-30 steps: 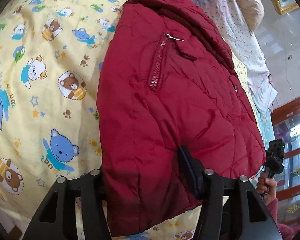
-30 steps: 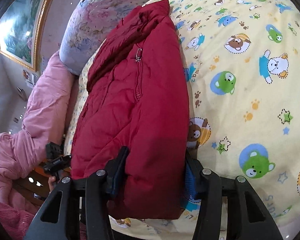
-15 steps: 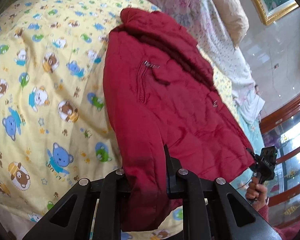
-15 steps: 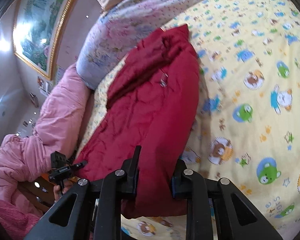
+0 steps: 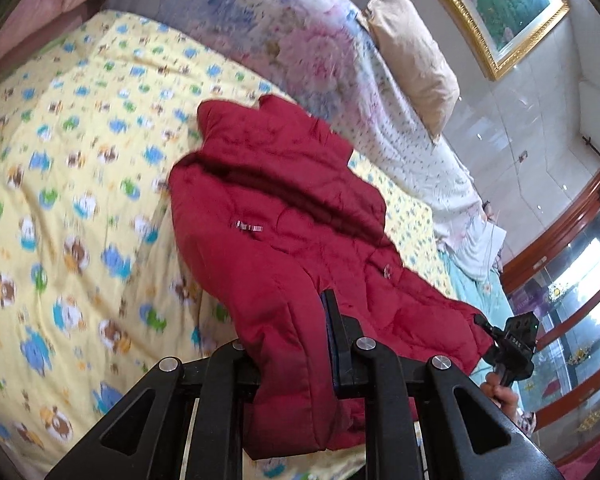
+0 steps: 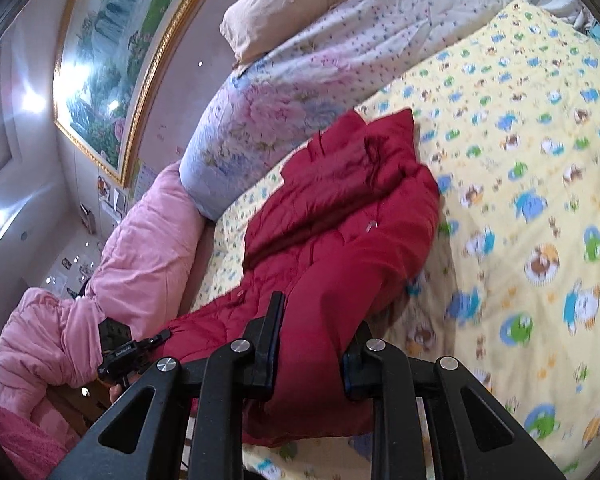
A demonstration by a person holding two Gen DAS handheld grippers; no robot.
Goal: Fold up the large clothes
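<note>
Progress: early. The red jacket lies lengthwise on the bed, already narrowed. Left claw and right claw each clamp a near hem corner, raised off the bed. Remaining, by judgement: fold hem toward collar, release.

Little can be read. The other tongs' black body, seen beyond the left tongs' own fingers, carries small white letters, roughly "DAS". In the right wrist view its counterpart bears a white line too small to read.
</note>
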